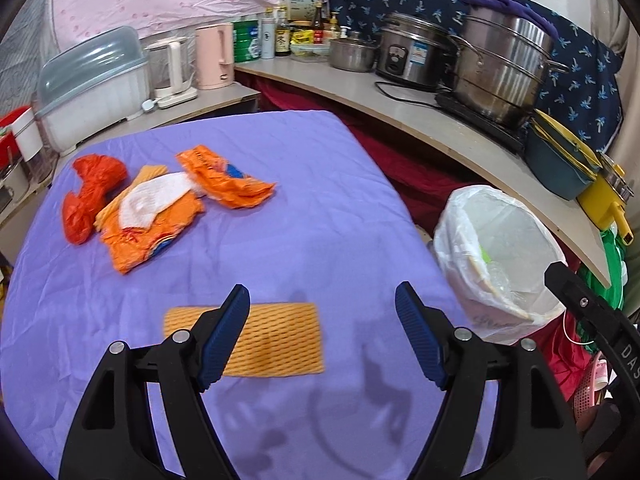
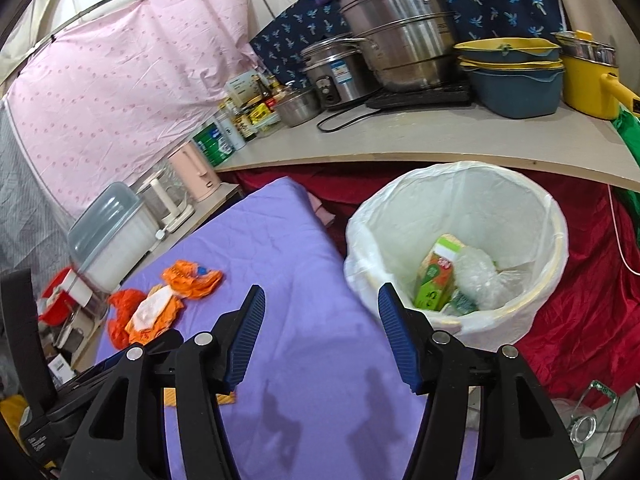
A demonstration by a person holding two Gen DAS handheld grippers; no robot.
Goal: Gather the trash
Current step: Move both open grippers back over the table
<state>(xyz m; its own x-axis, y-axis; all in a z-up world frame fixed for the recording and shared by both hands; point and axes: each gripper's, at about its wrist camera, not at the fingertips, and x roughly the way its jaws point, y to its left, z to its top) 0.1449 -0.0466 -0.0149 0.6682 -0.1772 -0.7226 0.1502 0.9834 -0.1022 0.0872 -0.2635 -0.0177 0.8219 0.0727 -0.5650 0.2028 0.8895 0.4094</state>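
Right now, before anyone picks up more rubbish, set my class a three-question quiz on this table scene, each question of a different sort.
1. True or false: the left gripper holds the orange foam net in its jaws.
2. Multiple choice: the white-lined bin holds (A) a green and orange carton, (B) a pink kettle, (C) a steel pot.
3. Fill in: the red plastic bag lies on the ______ tablecloth.

Key
1. False: both the left gripper and the right gripper are open and hold nothing.
2. A: the green and orange carton lies in the bin.
3. Purple.
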